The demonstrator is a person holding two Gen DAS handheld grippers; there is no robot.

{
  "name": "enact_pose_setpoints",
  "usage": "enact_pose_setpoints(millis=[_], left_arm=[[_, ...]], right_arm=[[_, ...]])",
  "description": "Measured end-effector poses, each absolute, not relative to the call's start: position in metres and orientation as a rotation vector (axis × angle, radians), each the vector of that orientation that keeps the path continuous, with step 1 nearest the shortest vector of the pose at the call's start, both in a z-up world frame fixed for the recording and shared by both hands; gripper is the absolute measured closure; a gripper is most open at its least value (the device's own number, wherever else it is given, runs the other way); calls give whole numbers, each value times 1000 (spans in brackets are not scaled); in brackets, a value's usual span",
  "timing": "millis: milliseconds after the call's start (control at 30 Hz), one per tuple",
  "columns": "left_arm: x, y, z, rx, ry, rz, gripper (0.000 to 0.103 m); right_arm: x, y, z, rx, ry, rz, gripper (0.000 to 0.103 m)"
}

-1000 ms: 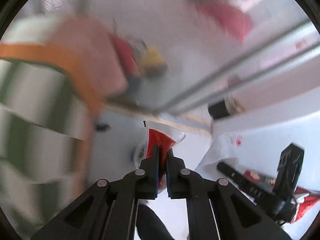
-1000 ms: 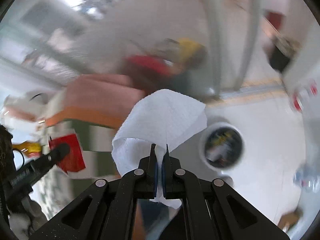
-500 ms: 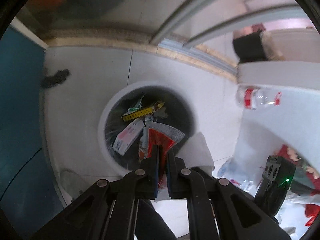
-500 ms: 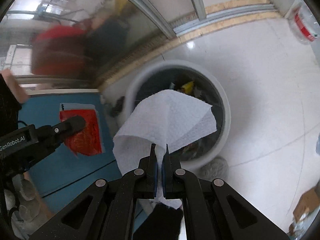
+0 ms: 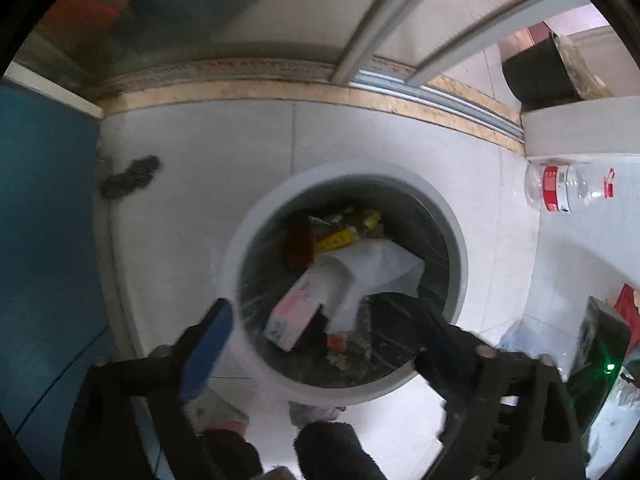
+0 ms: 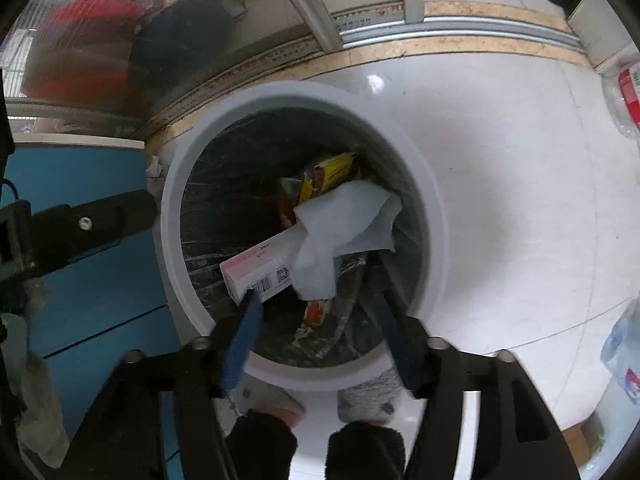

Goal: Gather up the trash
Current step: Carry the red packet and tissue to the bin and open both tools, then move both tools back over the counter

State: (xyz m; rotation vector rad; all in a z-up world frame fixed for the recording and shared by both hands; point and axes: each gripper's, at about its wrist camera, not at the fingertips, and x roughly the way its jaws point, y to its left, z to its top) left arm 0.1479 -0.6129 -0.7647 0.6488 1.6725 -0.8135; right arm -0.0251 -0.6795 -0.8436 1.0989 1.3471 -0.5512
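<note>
A round white trash bin (image 5: pixel 456 232) (image 6: pixel 430 208) stands on the floor below both grippers. Inside it lie a white paper towel (image 5: pixel 380 268) (image 6: pixel 348 224), a red wrapper (image 5: pixel 299 246), a pink and white box (image 5: pixel 298 308) (image 6: pixel 260 268) and yellow packaging (image 6: pixel 328 174). My left gripper (image 5: pixel 320 312) is open and empty above the bin's near rim. My right gripper (image 6: pixel 316 308) is open and empty above the bin. The left gripper's finger also shows at the left of the right wrist view (image 6: pixel 100 220).
A blue cabinet (image 5: pixel 44 240) (image 6: pixel 92 292) stands left of the bin. A glass door with a metal track (image 5: pixel 420 92) runs behind it. A clear plastic bottle with a red label (image 5: pixel 568 188) lies to the right. A dark scrap (image 5: pixel 130 176) lies on the white floor.
Both grippers have opened over the bin. The red wrapper left my left gripper and the white paper towel left my right gripper; both now lie inside the bin.
</note>
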Motion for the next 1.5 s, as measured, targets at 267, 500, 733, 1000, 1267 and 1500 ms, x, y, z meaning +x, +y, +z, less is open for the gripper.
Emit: enact_pose_setpoints(millis=[267, 500, 733, 1000, 1267, 1500], left_arm=[[145, -584, -676, 751, 1448, -729, 2], [124, -561, -560, 694, 1419, -741, 2], [93, -548, -441, 672, 1333, -771, 2], [57, -525, -331, 647, 1290, -821, 2], [42, -495, -249, 538, 1232, -811, 2], [76, -468, -184, 374, 1065, -777, 2]], right_arm=[[-46, -683, -748, 963, 1349, -714, 0], [-67, -674, -626, 902, 1286, -752, 0], [-100, -655, -477, 863, 1220, -780, 0], [-137, -630, -343, 833, 1143, -782, 0], [-163, -614, -250, 818, 1058, -749, 0], [-139, -599, -208, 809, 978, -664, 0]])
